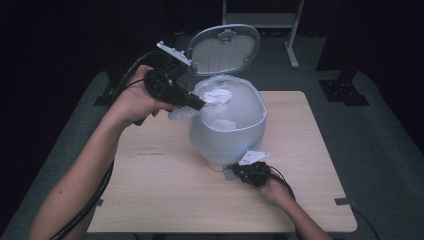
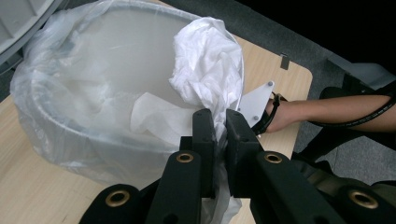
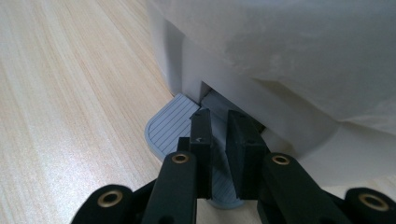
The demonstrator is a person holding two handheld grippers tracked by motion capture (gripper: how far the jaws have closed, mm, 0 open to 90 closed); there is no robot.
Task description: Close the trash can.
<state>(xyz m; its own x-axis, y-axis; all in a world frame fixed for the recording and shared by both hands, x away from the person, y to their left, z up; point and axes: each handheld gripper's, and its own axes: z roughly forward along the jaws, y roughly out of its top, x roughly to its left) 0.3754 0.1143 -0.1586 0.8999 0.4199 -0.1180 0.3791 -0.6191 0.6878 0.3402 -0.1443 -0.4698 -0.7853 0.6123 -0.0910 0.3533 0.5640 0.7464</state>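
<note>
A pale grey pedal bin [image 1: 235,132] stands mid-table with its lid [image 1: 225,49] tipped up and back. A clear bag liner [image 2: 56,98] is folded over its rim. My left gripper [image 1: 200,104] hovers at the bin's left rim, shut on a crumpled white sheet [image 2: 205,60] that hangs over the opening. That same sheet [image 1: 218,95] and the left gripper [image 2: 219,123] holding it show from close up as well. At the bin's foot, my right gripper [image 1: 234,173] rests with shut jaws on the ribbed grey pedal [image 3: 169,122]. The right gripper [image 3: 218,127] has nothing between its jaws.
The bin sits on a light wooden table [image 1: 150,190] ringed by dark floor. Small tape tabs [image 1: 344,201] mark the table's near corners. A metal stand [image 1: 292,47] rises behind the table. Bare tabletop lies left of and in front of the bin.
</note>
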